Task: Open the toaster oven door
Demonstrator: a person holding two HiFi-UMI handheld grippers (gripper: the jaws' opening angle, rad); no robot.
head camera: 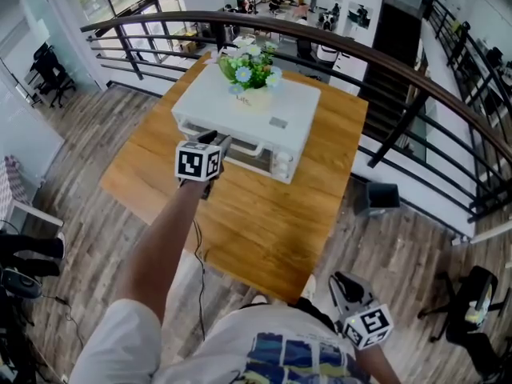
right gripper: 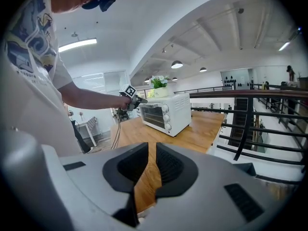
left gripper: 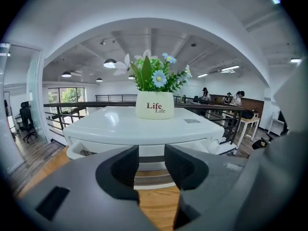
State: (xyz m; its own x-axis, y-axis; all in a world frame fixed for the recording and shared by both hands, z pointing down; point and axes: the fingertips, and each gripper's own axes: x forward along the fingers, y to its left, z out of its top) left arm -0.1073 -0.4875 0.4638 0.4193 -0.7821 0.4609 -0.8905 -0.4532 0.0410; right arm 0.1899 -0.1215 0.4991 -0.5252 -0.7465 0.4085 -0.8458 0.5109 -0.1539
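The wooden surface (head camera: 264, 222) carries a white toaster oven (head camera: 268, 110) on its far half, with the door (right gripper: 153, 115) shut and facing the person. A potted flower plant (head camera: 252, 74) stands on the oven's top. The left hand-held gripper (left gripper: 151, 160) hovers just before the door's handle (left gripper: 74, 149), its jaws wide with nothing pinched between them. The right hand-held gripper (right gripper: 150, 160) hangs low beside the person's body, well apart from the oven, its jaws narrow and empty.
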